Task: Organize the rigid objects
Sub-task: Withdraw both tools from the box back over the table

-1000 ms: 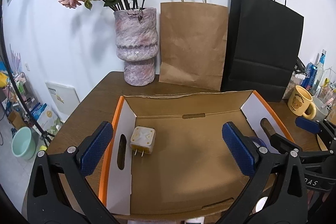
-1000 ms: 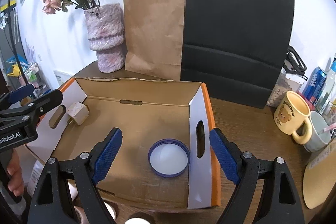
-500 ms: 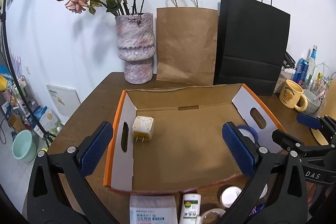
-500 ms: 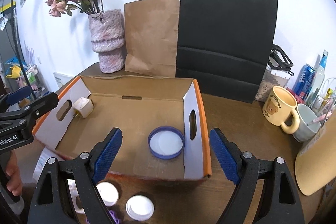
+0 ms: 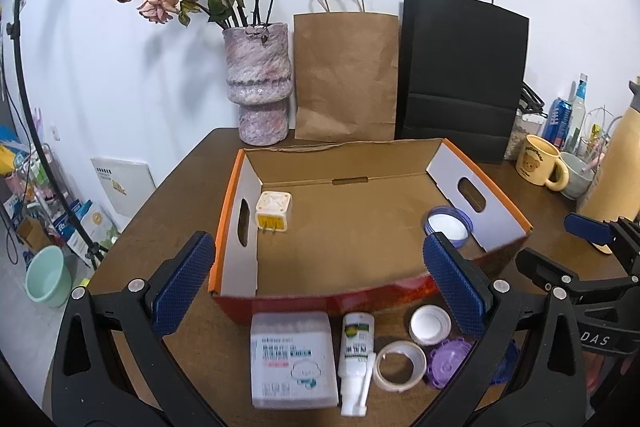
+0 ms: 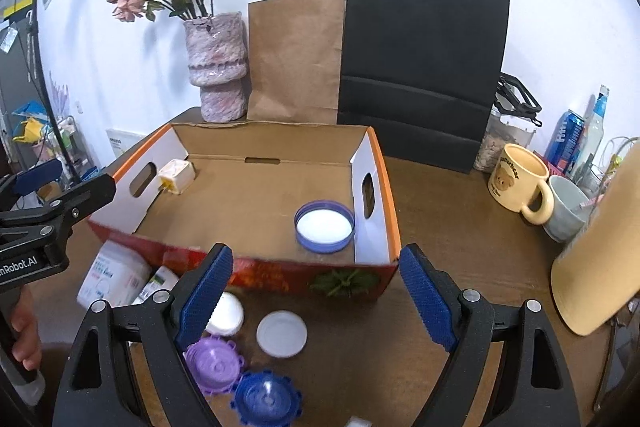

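White tube (image 5: 355, 359) lies lengthwise, cap seemingly nearest; left gripper (image 5: 318, 291) and right gripper (image 6: 316, 301) gape.

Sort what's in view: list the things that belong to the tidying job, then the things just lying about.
Job: cardboard box, charger plug, blue-rimmed lid, white lid, purple lid, blue lid, tape roll, tube, white packet.

Lying about: vase, brown bag, black bag, bear mug.

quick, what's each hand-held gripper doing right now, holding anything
Left hand-held gripper: open, holding nothing.
Right hand-held gripper: open, holding nothing.
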`<act>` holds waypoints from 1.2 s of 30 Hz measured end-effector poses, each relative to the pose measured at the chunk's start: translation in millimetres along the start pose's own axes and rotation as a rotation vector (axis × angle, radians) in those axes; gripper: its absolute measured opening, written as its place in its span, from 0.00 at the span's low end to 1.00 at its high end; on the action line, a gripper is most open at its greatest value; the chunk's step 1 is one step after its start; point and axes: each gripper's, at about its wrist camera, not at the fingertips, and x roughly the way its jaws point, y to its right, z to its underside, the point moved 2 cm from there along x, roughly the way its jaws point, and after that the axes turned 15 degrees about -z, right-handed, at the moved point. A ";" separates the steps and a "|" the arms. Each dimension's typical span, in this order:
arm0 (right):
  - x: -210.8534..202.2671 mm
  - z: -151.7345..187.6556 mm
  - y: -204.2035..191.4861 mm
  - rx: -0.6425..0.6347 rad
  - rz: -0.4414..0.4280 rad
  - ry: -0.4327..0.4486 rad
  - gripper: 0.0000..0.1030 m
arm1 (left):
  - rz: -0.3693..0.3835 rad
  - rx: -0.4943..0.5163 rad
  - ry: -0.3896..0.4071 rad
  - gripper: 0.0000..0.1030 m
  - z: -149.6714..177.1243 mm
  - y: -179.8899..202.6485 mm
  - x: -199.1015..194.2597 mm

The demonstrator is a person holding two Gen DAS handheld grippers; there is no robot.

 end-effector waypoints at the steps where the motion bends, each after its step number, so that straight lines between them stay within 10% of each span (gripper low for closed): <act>1: -3.0 2.7 -2.3 0.000 0.001 0.001 0.87 | 0.003 0.001 0.004 1.00 1.7 -0.6 -4.2; 36: -70.8 128.1 -47.1 0.020 0.031 -0.119 0.87 | 0.017 0.044 -0.079 1.00 95.7 -38.6 -79.3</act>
